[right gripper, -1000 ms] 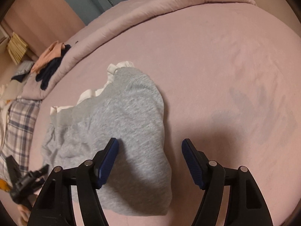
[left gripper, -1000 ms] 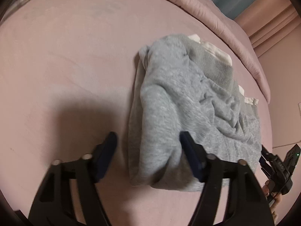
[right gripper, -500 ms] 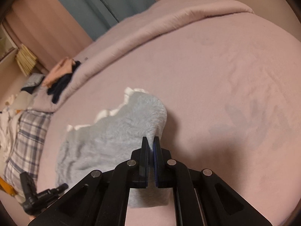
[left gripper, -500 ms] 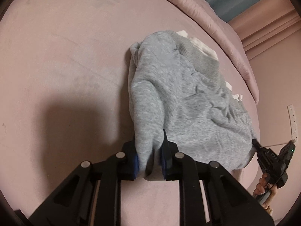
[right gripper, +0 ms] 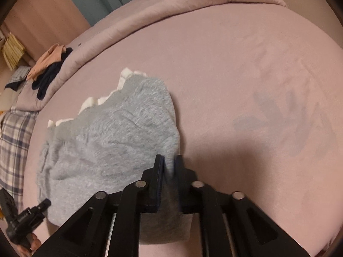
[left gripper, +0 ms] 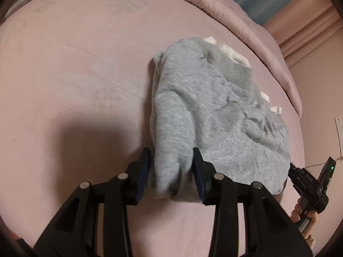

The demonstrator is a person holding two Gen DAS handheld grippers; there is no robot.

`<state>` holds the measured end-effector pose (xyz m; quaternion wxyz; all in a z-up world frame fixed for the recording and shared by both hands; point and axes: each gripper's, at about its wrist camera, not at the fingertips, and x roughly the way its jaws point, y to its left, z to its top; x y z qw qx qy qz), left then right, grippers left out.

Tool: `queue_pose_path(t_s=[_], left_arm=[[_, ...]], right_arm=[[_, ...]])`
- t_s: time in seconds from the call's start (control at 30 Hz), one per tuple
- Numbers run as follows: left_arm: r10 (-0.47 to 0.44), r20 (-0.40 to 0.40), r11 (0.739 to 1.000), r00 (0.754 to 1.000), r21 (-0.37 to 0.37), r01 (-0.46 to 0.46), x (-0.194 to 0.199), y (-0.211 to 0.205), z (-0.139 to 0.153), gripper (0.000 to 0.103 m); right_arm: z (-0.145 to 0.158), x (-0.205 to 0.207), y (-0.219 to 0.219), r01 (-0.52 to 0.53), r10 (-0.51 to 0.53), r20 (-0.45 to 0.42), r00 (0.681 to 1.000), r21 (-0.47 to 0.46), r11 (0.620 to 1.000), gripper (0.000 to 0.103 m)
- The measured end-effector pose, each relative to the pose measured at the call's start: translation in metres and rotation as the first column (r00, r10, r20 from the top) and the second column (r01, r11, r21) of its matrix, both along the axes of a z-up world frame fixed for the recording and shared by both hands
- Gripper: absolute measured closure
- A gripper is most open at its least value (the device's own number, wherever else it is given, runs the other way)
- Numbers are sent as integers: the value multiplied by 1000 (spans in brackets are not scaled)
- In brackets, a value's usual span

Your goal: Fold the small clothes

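Both grippers have come down onto the near edge of the soft grey fleece garment with white frilled trim (left gripper: 216,115), which lies bunched on the pink bed sheet (left gripper: 75,64). A second ago both sets of jaws stood wide over the cloth; half a second ago both were pinched tight on it; since then both have been opening again.

Left gripper (left gripper: 171,167): jaws partly apart, a thick roll of grey cloth between the blue pads. The roll fills most of the gap, but it looks slack, not pinched. Reads as letting go.

Right gripper (right gripper: 170,167): jaws close together, a thin fold of the same garment between them. Frame is blurred at the tips; cloth appears to touch both pads, so I read it as clamped lightly, though easing.

Judgement: the pinch-then-ease pattern suggests a corner pair was taken and is being set down or re-gripped, so the fold is not yet finished. The garment is doubled over but lumpy, white trim showing along its far edge.

Garment position: directly ahead of both grippers, its near corners in the jaws, the rest spreading away toward the rolled pink duvet (right gripper: 193,2). A hand (left gripper: 300,212) is visible at the left view's edge.
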<state>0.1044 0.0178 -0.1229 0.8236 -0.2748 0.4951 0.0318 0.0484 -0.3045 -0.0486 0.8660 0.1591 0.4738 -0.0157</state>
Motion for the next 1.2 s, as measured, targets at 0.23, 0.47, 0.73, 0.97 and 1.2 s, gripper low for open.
queue_pose_path(t_s=[0.23, 0.47, 0.73, 0.97, 1.2], left_arm=[[13, 63, 1000, 998, 15, -14, -23, 3, 28, 24], [53, 125, 998, 991, 33, -57, -50, 8, 56, 13], [65, 150, 997, 987, 24, -70, -69, 9, 65, 11], [69, 166, 997, 984, 30, -75, -81, 13, 72, 11], [97, 170, 995, 981, 10, -100, -90, 21, 73, 11]], right_arm=[[21, -36, -12, 40, -43, 84, 996, 39, 998, 28], [-18, -43, -8, 30, -34, 14, 999, 220, 975, 20], [-34, -26, 5, 27, -29, 2, 1000, 317, 948, 20], [-35, -14, 10, 45, -58, 26, 998, 357, 933, 18], [-35, -11, 12, 66, -73, 9, 997, 340, 938, 53]])
